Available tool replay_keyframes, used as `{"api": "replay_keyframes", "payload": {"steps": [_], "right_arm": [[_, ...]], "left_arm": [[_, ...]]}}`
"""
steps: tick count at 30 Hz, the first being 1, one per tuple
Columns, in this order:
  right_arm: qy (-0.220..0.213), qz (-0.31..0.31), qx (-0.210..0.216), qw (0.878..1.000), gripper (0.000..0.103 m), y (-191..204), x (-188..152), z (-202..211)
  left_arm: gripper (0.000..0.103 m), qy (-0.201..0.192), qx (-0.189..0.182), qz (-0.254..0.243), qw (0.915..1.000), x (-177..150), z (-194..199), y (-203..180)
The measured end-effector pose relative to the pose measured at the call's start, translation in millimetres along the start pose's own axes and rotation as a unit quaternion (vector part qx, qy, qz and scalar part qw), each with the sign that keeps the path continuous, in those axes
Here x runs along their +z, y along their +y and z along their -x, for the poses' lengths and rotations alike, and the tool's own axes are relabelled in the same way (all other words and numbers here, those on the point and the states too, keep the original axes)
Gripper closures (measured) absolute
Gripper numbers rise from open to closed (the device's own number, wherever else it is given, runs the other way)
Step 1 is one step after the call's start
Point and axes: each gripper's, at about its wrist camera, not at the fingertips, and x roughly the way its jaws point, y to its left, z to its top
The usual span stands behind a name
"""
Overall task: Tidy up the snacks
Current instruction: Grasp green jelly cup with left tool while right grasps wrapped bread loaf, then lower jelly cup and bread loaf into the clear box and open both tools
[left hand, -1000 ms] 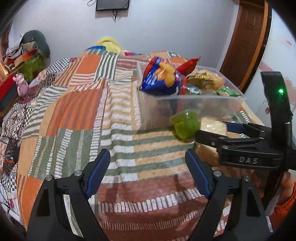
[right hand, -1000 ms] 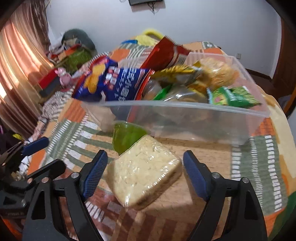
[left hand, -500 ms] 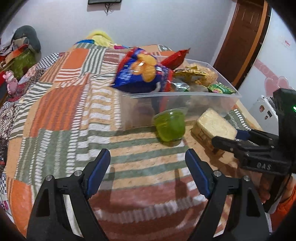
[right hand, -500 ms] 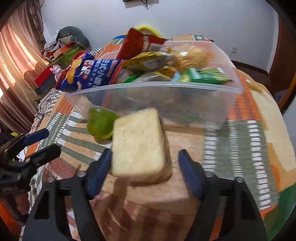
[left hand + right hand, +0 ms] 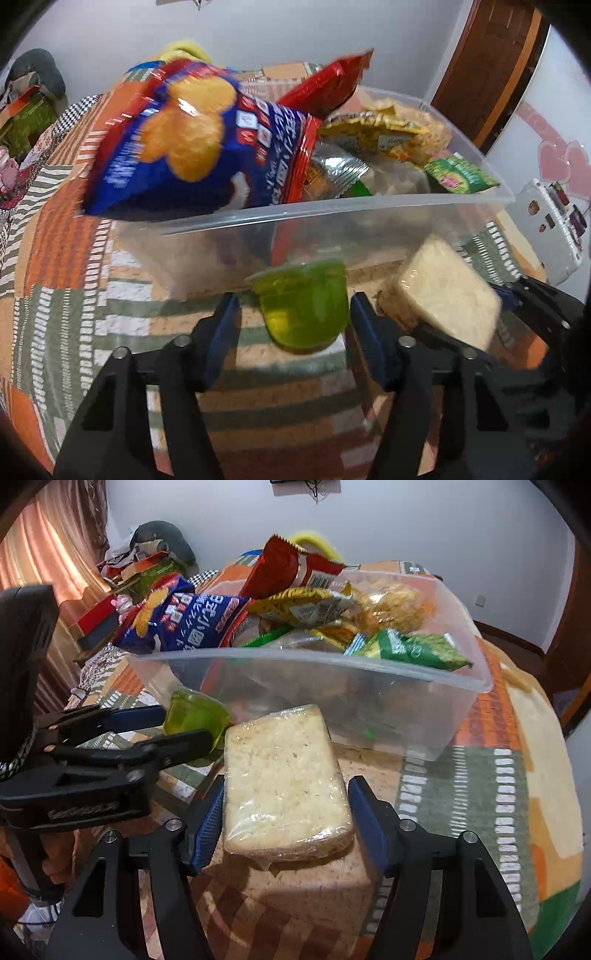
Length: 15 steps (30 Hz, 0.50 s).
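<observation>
A clear plastic bin point(image 5: 369, 210) full of snack bags stands on the patchwork bedspread; it also shows in the right wrist view point(image 5: 332, 675). A green jelly cup point(image 5: 303, 306) sits in front of it, between the fingers of my left gripper point(image 5: 295, 332), which have closed in around it with small gaps still showing. My right gripper point(image 5: 286, 816) is shut on a plastic-wrapped pale rice cracker block point(image 5: 284, 779) and holds it tilted just above the bedspread. The block also shows at the right of the left wrist view point(image 5: 447, 291).
A blue chip bag point(image 5: 192, 147) and a red bag point(image 5: 325, 88) stick out over the bin's rim. A white device point(image 5: 550, 229) lies at the bed's right edge. Clutter is piled at the far left by the curtain point(image 5: 48, 561).
My left gripper moved forward to the jelly cup and narrowed around it. My right gripper closed on the cracker block and lifted it.
</observation>
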Motion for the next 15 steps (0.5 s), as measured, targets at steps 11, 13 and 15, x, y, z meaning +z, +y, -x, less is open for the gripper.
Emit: {"api": "replay_keyframes", "payload": {"steps": [11,13,15], "right_arm": [[-0.032,-0.019,0.0,0.999,0.049,-8.9,-13.9,23.4],[-0.04,-0.021,0.001,0.999,0.049,-11.0,-14.6,30.6],[-0.048,-0.022,0.0,0.999,0.049,-10.2,-15.5,37.8]], "left_arm": [[0.058,-0.008,-0.01,-0.008,0.9999,-18.0,10.7,-4.6],[0.058,-0.011,-0.013,-0.004,0.9998,-21.4,18.6,-3.8],[0.058,-0.021,-0.016,-0.002,0.9997,-22.1,30.3,-2.7]]}}
